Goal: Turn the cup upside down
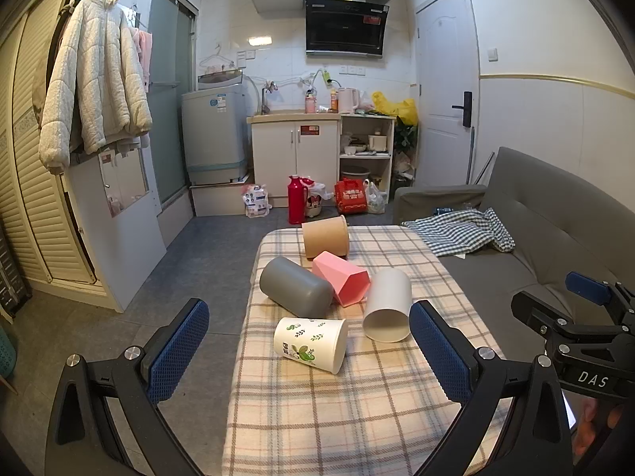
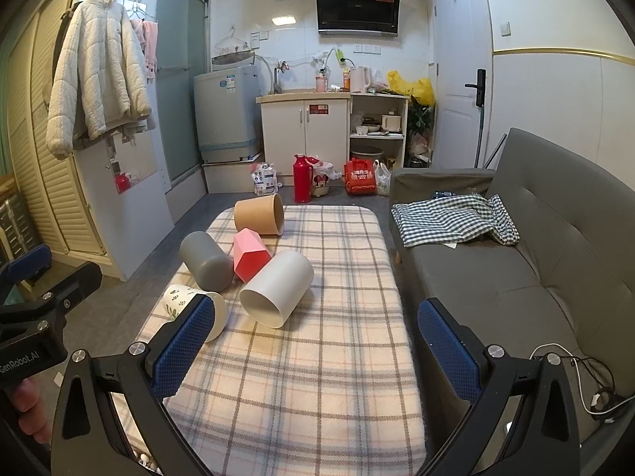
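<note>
Several cups lie on their sides on a plaid-covered table [image 1: 317, 416] [image 2: 317, 377]: a leaf-print white cup [image 1: 311, 344] [image 2: 178, 297], a plain white cup [image 1: 388, 304] [image 2: 278, 287], a grey cup [image 1: 295, 286] [image 2: 206, 261], a pink cup [image 1: 341, 277] [image 2: 249, 254] and a brown paper cup [image 1: 325, 236] [image 2: 258, 214]. My left gripper [image 1: 309, 351] is open and empty, its jaws either side of the leaf-print cup and short of it. My right gripper [image 2: 313, 347] is open and empty, in front of the plain white cup.
A grey sofa [image 2: 516, 261] with a checked cloth [image 2: 448, 218] runs along the table's right side. Bare floor lies left of the table. A red thermos [image 2: 302, 178] and bags stand on the floor beyond the far edge, before kitchen cabinets [image 2: 305, 127].
</note>
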Available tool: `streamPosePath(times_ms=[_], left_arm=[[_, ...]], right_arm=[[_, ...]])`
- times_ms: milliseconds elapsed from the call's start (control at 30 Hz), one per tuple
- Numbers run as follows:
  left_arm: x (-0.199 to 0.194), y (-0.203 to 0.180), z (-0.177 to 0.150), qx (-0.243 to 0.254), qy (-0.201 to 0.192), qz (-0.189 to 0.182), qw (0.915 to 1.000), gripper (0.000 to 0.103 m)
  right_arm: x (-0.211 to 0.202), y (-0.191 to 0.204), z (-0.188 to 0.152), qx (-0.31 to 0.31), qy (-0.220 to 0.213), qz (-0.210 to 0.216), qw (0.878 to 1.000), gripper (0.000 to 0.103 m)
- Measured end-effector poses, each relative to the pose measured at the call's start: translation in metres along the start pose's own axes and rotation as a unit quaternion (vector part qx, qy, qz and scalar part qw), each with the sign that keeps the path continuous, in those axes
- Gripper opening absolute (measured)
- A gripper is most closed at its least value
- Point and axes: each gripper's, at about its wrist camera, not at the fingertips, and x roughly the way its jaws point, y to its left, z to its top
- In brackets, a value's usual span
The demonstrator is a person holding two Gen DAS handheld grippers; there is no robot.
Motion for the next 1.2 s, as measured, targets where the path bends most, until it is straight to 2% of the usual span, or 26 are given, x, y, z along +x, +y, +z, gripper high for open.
streamPosePath(times_ms=[667,967,1200], left_arm=[[0.0,-0.001,0.001,0.0,0.001,-0.001,1.0,0.103],[0.015,0.01,-0.011,-0.006,0.014,0.001,0.9999,0.103],[0.026,0.015,-0.004,-0.01,0.025,0.004,0.9996,0.103]], right_arm=[[0.005,0.002,-0.004,0.003,0.007,0.002,1.0,0.103],[0.01,0.003,-0.002,0.003,0.026,-0.001,1.0,0.103],[0.022,0.011,0.006,0.0,0.05,0.002,0.999,0.103]])
